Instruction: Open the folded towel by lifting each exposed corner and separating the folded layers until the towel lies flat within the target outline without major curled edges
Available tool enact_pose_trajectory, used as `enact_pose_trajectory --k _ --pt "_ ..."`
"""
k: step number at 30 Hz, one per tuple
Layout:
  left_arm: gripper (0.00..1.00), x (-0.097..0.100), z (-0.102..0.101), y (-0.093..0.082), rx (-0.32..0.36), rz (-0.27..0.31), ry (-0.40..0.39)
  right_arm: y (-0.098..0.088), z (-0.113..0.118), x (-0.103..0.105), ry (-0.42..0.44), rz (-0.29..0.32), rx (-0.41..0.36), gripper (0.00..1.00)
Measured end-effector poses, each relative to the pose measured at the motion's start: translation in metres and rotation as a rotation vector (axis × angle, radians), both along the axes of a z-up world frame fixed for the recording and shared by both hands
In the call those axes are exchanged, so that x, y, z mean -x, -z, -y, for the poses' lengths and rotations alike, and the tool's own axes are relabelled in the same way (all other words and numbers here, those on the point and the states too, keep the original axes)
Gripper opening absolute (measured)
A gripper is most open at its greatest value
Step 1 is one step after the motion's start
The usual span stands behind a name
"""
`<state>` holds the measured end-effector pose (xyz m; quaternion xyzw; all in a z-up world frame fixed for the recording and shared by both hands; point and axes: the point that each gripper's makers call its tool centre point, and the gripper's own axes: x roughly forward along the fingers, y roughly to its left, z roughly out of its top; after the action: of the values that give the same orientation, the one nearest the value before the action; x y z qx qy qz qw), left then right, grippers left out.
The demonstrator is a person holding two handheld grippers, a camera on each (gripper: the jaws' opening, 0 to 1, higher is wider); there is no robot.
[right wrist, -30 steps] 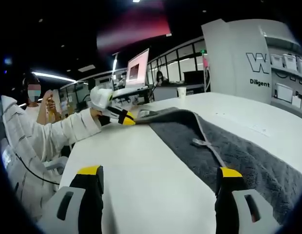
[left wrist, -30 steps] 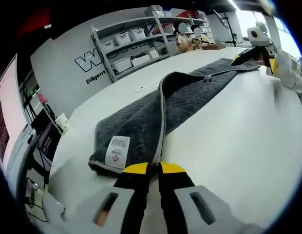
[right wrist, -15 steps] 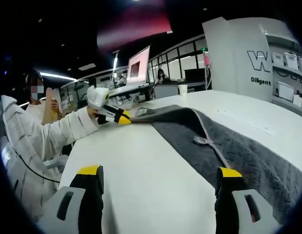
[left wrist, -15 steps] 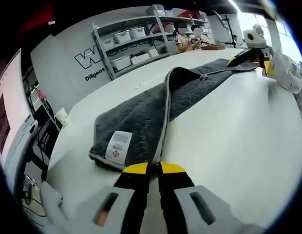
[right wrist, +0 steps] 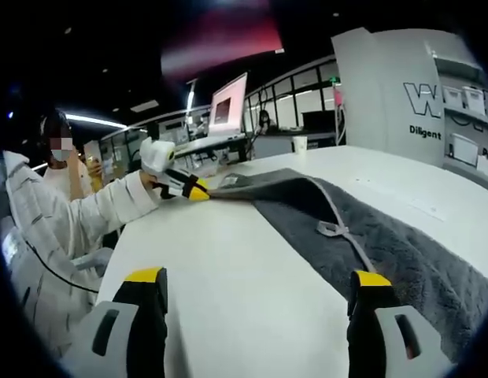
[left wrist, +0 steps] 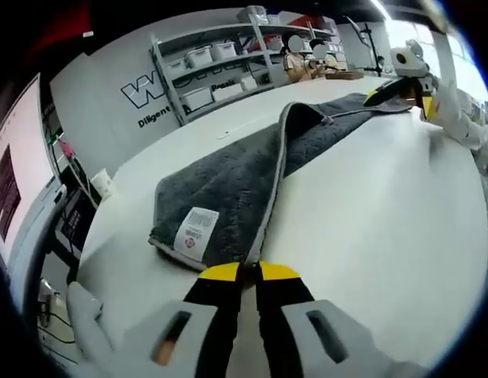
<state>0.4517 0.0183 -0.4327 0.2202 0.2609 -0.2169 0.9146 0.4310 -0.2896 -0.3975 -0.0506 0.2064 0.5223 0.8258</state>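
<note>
A dark grey towel (left wrist: 228, 181) with a pale hem lies lengthwise on the white table (left wrist: 370, 205), its white label (left wrist: 194, 234) at the near end. My left gripper (left wrist: 248, 272) is shut on the hem at the near corner, and the top layer rises in a ridge toward the far end. In the right gripper view the left gripper (right wrist: 193, 190) pinches that same corner of the towel (right wrist: 386, 236), held by a white-sleeved arm. My right gripper (right wrist: 258, 277) stands open over the table, its right fingertip (right wrist: 371, 279) above the towel's edge. It also shows as the right gripper (left wrist: 390, 90) at the towel's far end.
Shelves with white bins (left wrist: 205, 59) line the wall behind the table. A paper cup (right wrist: 300, 144) and a monitor (right wrist: 231, 106) stand near the table's far edge. A person in white (right wrist: 39, 220) sits at the left. Bare table (right wrist: 228, 268) stretches beside the towel.
The raised ridge of the top layer has moved further along the towel, away from the left gripper. The left gripper stays shut on the hem; the right stays open.
</note>
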Motion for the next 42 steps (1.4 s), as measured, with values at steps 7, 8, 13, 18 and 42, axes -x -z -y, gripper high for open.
enact_pose_trajectory --k 7,8,13,18,42 --pt "0.06 0.006 -0.005 0.0 -0.01 -0.006 -0.008 -0.001 0.0 0.0 -0.001 0.002 -0.002 0.94" --pt "0.06 0.006 -0.006 0.0 -0.008 -0.008 -0.011 -0.001 0.0 0.0 0.0 0.001 -0.002 0.94" --pt "0.06 0.01 -0.009 0.0 -0.003 -0.011 -0.018 -0.001 0.0 0.0 -0.002 0.002 -0.002 0.94" --pt "0.07 0.013 -0.01 0.0 0.004 -0.007 -0.023 -0.001 -0.001 0.001 -0.003 0.0 -0.002 0.94" --pt "0.3 0.017 0.009 -0.025 0.289 0.053 -0.004 0.001 0.002 -0.001 0.011 -0.02 -0.006 0.94"
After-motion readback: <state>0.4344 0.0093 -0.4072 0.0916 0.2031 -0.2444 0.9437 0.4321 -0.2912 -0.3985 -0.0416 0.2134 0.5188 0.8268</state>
